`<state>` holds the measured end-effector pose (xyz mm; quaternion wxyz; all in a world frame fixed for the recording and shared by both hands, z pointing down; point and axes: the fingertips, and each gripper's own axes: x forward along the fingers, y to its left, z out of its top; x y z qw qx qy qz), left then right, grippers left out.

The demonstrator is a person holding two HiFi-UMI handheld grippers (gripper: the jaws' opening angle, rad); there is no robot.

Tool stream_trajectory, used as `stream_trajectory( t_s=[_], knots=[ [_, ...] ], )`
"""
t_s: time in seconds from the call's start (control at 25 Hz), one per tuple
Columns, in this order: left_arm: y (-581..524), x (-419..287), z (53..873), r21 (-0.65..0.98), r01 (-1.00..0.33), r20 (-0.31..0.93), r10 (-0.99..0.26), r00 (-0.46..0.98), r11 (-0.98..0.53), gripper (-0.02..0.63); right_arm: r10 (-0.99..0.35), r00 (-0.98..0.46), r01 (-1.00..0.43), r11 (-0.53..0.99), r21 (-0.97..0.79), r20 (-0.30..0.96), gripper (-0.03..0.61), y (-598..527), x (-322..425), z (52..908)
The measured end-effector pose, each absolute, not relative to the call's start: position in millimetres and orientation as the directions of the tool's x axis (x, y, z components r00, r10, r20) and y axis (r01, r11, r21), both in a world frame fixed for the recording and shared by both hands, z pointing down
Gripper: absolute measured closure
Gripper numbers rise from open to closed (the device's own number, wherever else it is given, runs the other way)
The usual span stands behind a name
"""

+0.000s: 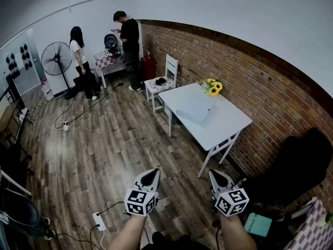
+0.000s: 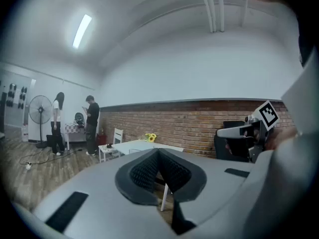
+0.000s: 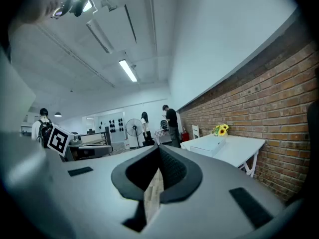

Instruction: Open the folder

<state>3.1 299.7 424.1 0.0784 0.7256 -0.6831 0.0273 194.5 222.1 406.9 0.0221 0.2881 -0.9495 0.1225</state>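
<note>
The folder point(image 1: 195, 110) is lying shut and flat on the white table point(image 1: 229, 126) by the brick wall, near a bunch of sunflowers point(image 1: 212, 86) whose holder is too small to make out. With its cover down, the folder is hiding whatever is inside it. Both grippers are hovering over the wooden floor, well apart from the table and the folder. The left gripper point(image 1: 151, 173) is holding its jaws pressed together on nothing, and the right gripper point(image 1: 217, 176) is doing the same, tips meeting with only floor showing behind them. Beyond the table a white chair point(image 1: 165, 73) is carrying a small dark object point(image 1: 161, 81) that is too small to identify. The forearms holding the grippers are being cut off by the lower edge.
</note>
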Motion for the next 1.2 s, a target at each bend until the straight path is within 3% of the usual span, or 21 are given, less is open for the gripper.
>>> stream_trajectory(
  t_s=[0.68,1.2],
  knots=[
    [304.0,10.1,423.0,0.078,-0.997,0.177,-0.984,0.016,-0.003,0.595,-0.529,-0.844,-0.533,0.811,-0.242,0.087,0.565,217.3,214.2,406.6],
    [303.5,60.9,427.8,0.049,-0.999,0.185,-0.982,0.029,-0.020,0.595,-0.528,-0.843,-0.536,0.805,-0.254,0.104,0.563,222.0,254.2,415.8]
  ],
)
